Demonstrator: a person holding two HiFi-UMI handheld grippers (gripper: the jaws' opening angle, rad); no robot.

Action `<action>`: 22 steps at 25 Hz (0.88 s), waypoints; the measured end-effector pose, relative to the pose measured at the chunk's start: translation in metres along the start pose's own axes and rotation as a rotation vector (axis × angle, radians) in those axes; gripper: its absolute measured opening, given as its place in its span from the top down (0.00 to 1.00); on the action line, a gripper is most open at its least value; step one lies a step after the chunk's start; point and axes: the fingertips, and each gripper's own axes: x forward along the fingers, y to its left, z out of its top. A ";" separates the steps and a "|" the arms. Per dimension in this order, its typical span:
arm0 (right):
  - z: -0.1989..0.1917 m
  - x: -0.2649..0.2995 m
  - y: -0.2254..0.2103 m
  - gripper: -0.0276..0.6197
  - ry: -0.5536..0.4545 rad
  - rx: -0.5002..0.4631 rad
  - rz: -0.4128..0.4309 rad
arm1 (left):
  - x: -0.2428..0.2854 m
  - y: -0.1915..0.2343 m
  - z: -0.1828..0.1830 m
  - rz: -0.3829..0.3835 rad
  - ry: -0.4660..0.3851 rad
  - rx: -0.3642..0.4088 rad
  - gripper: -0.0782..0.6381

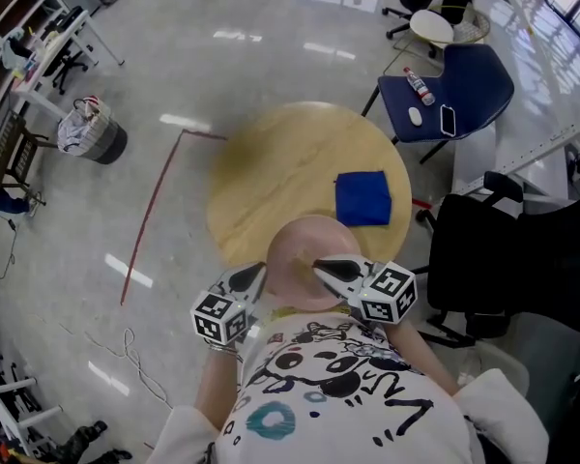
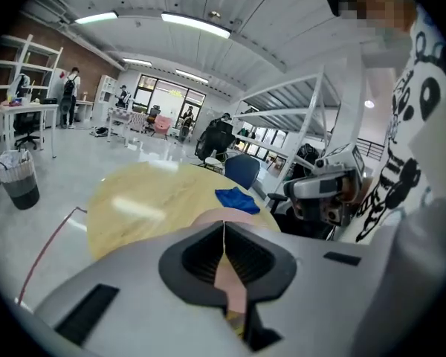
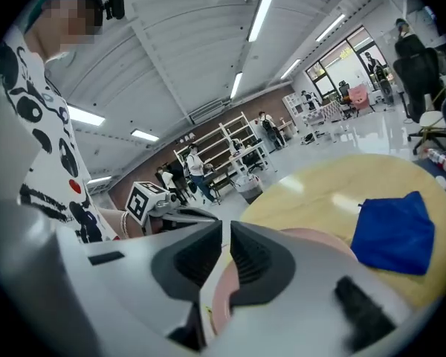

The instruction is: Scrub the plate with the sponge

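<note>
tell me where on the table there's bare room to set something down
The round table is bare wood on its left half and far side, bordered by its rim and the blue cloth at right. A narrow strip lies between cloth and pink plate. The near edge is crowded: the plate, with left gripper and right gripper over it.

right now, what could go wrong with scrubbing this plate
The pink plate sits at the near edge of the round table; a push could slide it off. Both the left gripper and right gripper are shut and empty, with no sponge clearly in view, only a blue cloth.
</note>
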 end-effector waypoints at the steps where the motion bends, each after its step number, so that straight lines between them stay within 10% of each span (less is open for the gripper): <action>1: -0.002 0.004 -0.002 0.91 0.014 -0.004 -0.011 | 0.001 0.004 -0.003 0.005 0.016 0.001 0.87; 11: -0.070 0.043 -0.037 0.72 0.302 -0.076 -0.144 | 0.031 0.042 -0.072 0.034 0.219 -0.139 0.70; 22: -0.111 0.062 -0.065 0.73 0.438 -0.065 -0.191 | 0.046 0.041 -0.095 -0.019 0.292 -0.197 0.77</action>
